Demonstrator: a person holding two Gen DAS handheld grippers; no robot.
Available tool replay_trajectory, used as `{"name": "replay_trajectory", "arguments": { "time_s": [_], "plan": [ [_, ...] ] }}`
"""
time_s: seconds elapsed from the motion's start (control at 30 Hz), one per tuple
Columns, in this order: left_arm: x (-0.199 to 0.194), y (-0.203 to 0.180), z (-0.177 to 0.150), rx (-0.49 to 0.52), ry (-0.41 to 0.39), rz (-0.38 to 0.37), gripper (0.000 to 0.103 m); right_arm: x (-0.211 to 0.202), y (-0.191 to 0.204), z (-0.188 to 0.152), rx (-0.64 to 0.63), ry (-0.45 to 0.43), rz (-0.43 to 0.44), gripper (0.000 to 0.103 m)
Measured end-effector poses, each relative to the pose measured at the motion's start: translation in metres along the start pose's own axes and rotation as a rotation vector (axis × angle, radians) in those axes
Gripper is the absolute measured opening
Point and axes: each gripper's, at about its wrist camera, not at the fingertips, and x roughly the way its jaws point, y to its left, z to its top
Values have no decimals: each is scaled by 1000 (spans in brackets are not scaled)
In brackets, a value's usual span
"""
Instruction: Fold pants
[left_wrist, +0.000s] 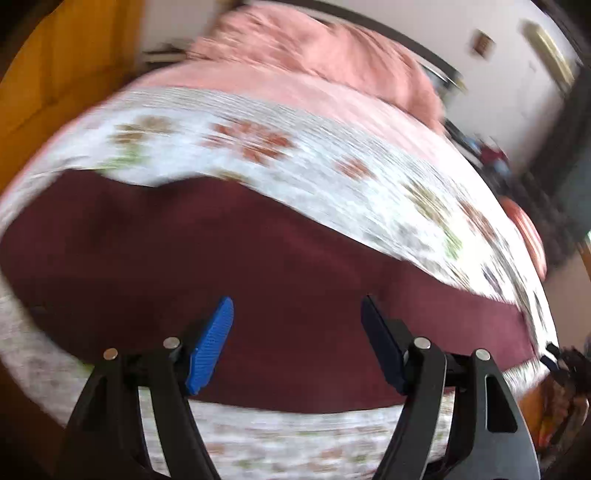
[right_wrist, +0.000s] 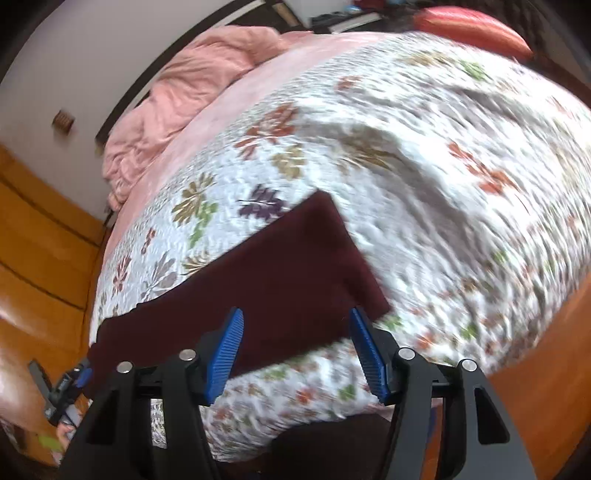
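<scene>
Dark maroon pants (left_wrist: 229, 258) lie flat in a long strip on a white quilt with a leaf print (left_wrist: 295, 155). In the left wrist view my left gripper (left_wrist: 297, 314) is open and empty, above the near part of the pants. In the right wrist view the pants (right_wrist: 280, 266) end in a squared edge, and my right gripper (right_wrist: 295, 325) is open and empty over that end, its blue pads (right_wrist: 225, 350) wide apart. The other gripper shows small at the far left (right_wrist: 79, 376). Both views are blurred.
A crumpled pink blanket (right_wrist: 177, 92) lies at the far side of the bed on a pink sheet. An orange-red cushion (right_wrist: 472, 22) lies at the bed's far corner. Wooden floor (right_wrist: 40, 251) surrounds the bed. White wall (left_wrist: 509, 85) stands behind.
</scene>
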Motion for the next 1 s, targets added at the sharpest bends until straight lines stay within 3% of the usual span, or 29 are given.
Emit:
{"name": "replay_trajectory", "arguments": {
  "time_s": [0.17, 0.3, 0.37, 0.47, 0.57, 0.63, 0.73, 0.87, 1.0],
  "plan": [
    [55, -78, -21, 134, 87, -79, 72, 10, -31, -6, 79, 23, 15, 61],
    [88, -112, -37, 215, 129, -57, 76, 27, -47, 1, 130, 33, 84, 61],
    [103, -119, -42, 223, 163, -27, 76, 33, -53, 6, 148, 39, 88, 50],
    [110, -122, -47, 244, 150, 1, 80, 30, -52, 12, 133, 21, 99, 32],
    [110, -123, -46, 239, 147, 11, 83, 16, -32, 20, 30, -19, 82, 25],
    [109, -125, -43, 217, 142, 13, 82, 7, -19, 26, -8, -50, 115, 22],
    [90, -126, -33, 135, 55, -42, 80, -6, 6, 42, -85, -91, 152, 18],
    [70, -140, -19, 124, -55, -46, 80, -19, 34, 61, -178, -147, 206, 13],
    [57, -151, -19, 104, -152, -59, 83, -37, 36, 61, -221, -266, 328, 13]
  ]
}}
